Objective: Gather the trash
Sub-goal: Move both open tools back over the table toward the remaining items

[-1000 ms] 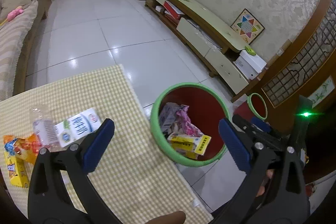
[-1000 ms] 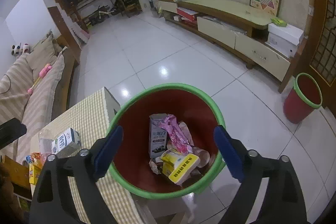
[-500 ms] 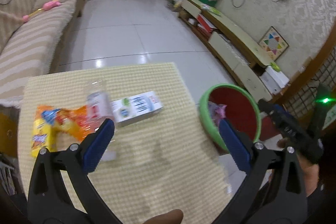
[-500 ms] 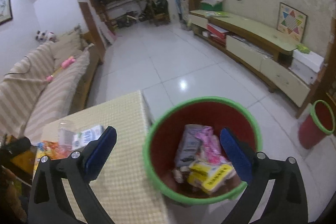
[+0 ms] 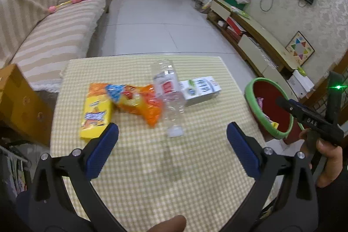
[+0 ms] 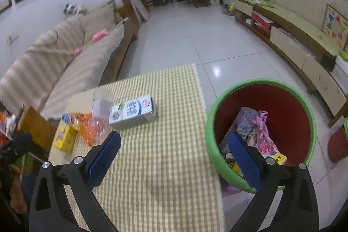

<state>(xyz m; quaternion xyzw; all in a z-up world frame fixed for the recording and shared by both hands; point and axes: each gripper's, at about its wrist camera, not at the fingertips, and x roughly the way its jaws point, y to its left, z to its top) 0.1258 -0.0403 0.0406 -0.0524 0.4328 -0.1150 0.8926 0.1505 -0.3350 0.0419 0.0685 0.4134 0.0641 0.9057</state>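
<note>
- The left gripper (image 5: 173, 137) hangs above the near half of the surface (image 5: 195, 177), jaws spread wide, nothing between them.
- The right gripper (image 6: 174, 148) is also spread fully, empty, over the right edge of the surface beside the trash bin (image 6: 212, 123).
- A clear plastic bottle (image 5: 168, 92) lies on its side near the centre of the surface, cap end toward the near edge.
- A white milk carton (image 5: 200, 90) lies just right of the bottle, touching it.
- An orange snack bag (image 5: 139, 101) lies left of the bottle, partly under it.
- A yellow box (image 5: 95, 114) lies beside the bag, toward the left edge.
- The bin stands on the floor off the right edge and holds cartons and wrappers.
</note>
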